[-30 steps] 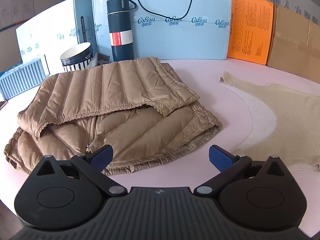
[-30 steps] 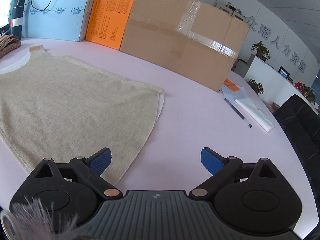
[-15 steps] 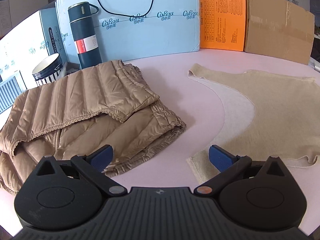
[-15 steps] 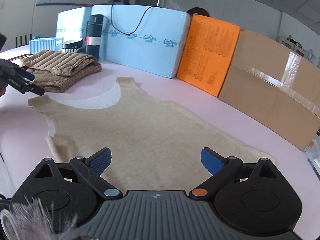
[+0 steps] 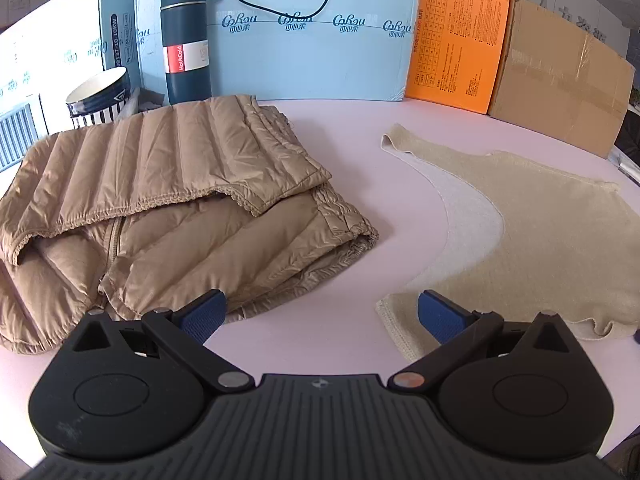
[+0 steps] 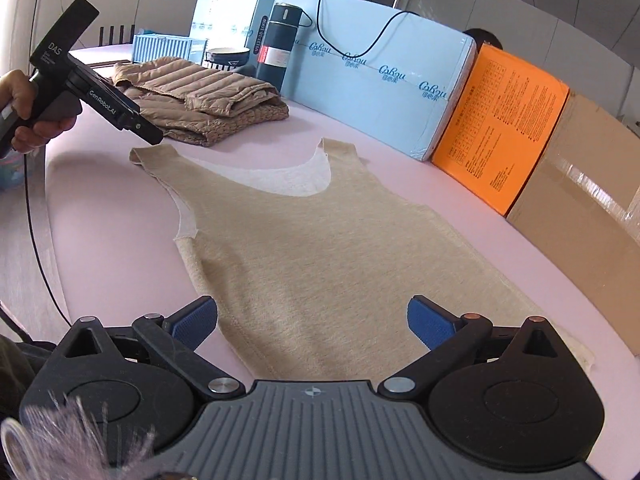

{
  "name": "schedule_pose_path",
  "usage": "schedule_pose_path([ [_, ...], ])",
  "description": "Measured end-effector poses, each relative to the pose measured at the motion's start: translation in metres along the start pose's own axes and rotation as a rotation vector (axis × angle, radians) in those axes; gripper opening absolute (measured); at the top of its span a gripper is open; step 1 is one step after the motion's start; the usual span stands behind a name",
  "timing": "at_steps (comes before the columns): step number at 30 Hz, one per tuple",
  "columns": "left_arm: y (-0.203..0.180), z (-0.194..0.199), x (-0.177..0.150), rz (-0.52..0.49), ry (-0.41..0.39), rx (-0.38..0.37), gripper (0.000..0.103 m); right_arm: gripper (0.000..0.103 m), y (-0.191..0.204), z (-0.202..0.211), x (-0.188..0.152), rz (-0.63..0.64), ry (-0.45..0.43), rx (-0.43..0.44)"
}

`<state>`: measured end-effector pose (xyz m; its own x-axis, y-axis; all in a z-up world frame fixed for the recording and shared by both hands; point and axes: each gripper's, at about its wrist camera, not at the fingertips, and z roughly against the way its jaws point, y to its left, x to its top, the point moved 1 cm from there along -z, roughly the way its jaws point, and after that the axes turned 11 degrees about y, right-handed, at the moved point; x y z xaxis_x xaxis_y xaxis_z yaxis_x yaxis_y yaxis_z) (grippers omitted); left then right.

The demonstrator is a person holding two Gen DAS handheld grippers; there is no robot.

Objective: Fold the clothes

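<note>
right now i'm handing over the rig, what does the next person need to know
Left tongs: open, empty, poised at the near shoulder strap of the beige tank top.
Right tongs: open, empty, over the tank top's hem end.
Tank top lies flat and unfolded on the pink table, neckline toward the left tongs.
Tan puffer jacket sits folded to the left, in front of the dark flask and striped cup.
Done: jacket looks folded.
Left: grip the tank top and fold it; no fold made yet.
</note>
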<state>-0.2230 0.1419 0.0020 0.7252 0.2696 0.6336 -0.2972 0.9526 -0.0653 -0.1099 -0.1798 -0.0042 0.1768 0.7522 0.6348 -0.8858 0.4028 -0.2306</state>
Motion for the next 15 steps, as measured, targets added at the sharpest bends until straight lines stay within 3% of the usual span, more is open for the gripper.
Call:
schedule_pose_path([
  [2, -0.002, 0.0, -0.002, 0.005, 0.008, 0.003, 0.103, 0.102, 0.0, -0.004, -0.002, -0.035, 0.008, 0.053],
  [6, -0.008, -0.002, -0.006, -0.001, 0.03, 0.106, 0.103, 0.102, 0.004, 0.001, -0.003, -0.052, -0.041, 0.066],
  [15, -0.001, 0.008, -0.012, 0.061, -0.018, 0.117, 0.103, 0.102, 0.019, 0.012, 0.001, -0.022, -0.109, 0.069],
])
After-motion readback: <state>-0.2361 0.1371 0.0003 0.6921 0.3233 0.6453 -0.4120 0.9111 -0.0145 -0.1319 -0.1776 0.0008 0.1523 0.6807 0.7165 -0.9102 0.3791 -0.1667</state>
